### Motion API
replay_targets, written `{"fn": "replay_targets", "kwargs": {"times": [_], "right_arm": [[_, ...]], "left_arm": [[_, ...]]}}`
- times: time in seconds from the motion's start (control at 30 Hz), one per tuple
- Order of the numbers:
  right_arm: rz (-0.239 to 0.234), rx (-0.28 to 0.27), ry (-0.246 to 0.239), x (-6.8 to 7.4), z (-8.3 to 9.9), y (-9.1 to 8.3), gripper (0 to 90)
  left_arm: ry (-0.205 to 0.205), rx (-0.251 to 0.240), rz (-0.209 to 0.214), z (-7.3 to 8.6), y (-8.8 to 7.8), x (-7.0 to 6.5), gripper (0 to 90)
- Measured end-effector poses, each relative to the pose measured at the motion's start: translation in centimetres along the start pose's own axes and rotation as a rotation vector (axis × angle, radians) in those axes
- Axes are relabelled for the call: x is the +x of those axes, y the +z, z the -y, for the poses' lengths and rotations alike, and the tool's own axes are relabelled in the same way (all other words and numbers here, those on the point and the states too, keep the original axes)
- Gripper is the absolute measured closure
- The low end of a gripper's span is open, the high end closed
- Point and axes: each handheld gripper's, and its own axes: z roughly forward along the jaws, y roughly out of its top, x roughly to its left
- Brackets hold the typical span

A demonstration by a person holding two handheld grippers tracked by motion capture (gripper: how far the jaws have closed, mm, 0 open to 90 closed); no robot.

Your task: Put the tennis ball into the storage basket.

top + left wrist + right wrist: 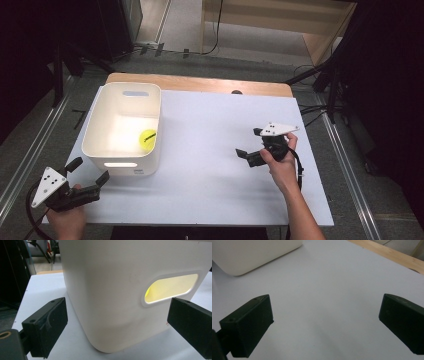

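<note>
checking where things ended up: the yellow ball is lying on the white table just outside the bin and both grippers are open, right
Not quite. The high view shows the yellow ball inside the white bin, not outside it on the table. The left gripper and right gripper are both open.

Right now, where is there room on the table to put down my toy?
The widest bare patch lies between the white bin and the right gripper, running to the near edge of the table. Another bare strip runs behind that gripper toward the wooden edge. It is crowded at the near left, where the left gripper sits close to the bin.
</note>
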Motion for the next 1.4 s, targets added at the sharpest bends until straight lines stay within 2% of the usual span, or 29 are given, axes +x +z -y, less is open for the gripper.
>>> {"fn": "replay_targets", "kwargs": {"times": [0.7,0.93,1.07,1.3,1.4], "right_arm": [[0.044,-0.056,0.062,-0.8,5.0,-2.8,0.0],[0.074,-0.067,0.094,-1.5,7.3,-4.2,0.0],[0.097,-0.088,0.107,-1.5,8.2,-5.2,0.0],[0.126,-0.110,0.153,-1.6,10.4,-6.5,0.0],[0.138,-0.122,0.155,-1.7,10.9,-7.1,0.0]], "left_arm": [[0.005,0.001,-0.011,0.0,-0.1,-0.1,2.9],[0.008,0.003,-0.007,0.0,-0.2,0.0,2.8],[0.007,-0.016,0.005,0.0,-0.3,0.0,2.8],[0.000,-0.019,0.008,-0.1,-0.4,0.1,2.9],[0.001,-0.017,0.010,-0.1,-0.4,0.1,2.9]]}}
